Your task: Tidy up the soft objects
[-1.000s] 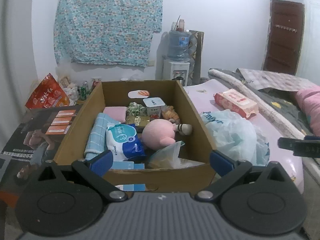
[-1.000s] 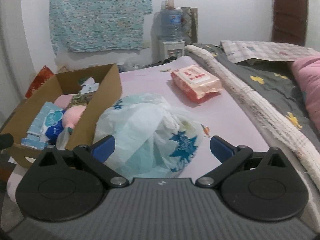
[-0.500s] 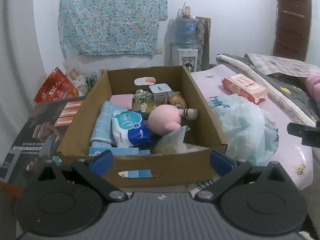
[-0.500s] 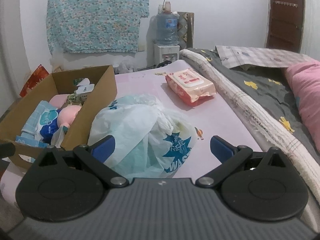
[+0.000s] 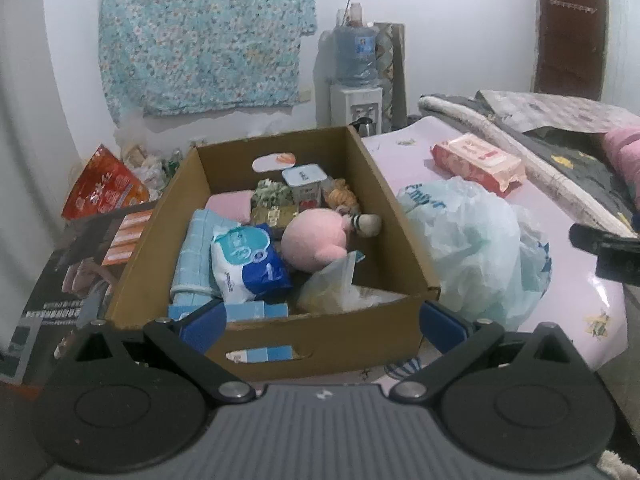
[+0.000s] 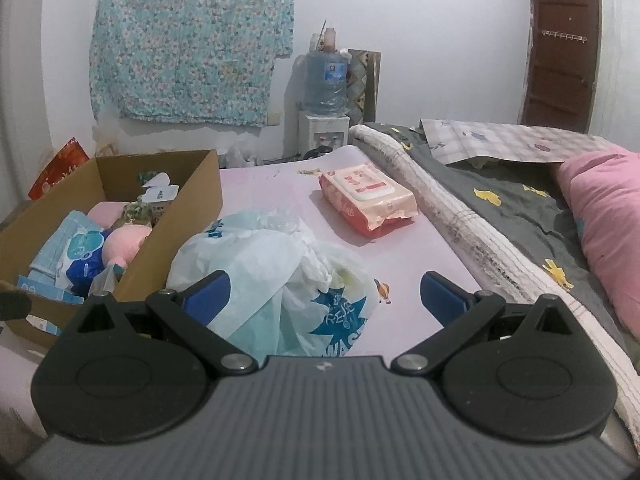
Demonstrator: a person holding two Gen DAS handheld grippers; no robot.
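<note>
Plainly, both the left gripper (image 5: 320,316) and right gripper (image 6: 325,294) were spread apart and empty, and the slippery plastic bag (image 6: 276,276) beside the box (image 5: 400,228) risked sliding free if pinched loosely.

plastic bag (image 6: 280,280) reads, perhaps, "was".

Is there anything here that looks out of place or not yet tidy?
Two soft things lie outside the cardboard box: the crumpled plastic bag against its right wall, and the pink wipes pack farther back on the pink sheet. Inside, the pink plush and other packs lie jumbled.
</note>
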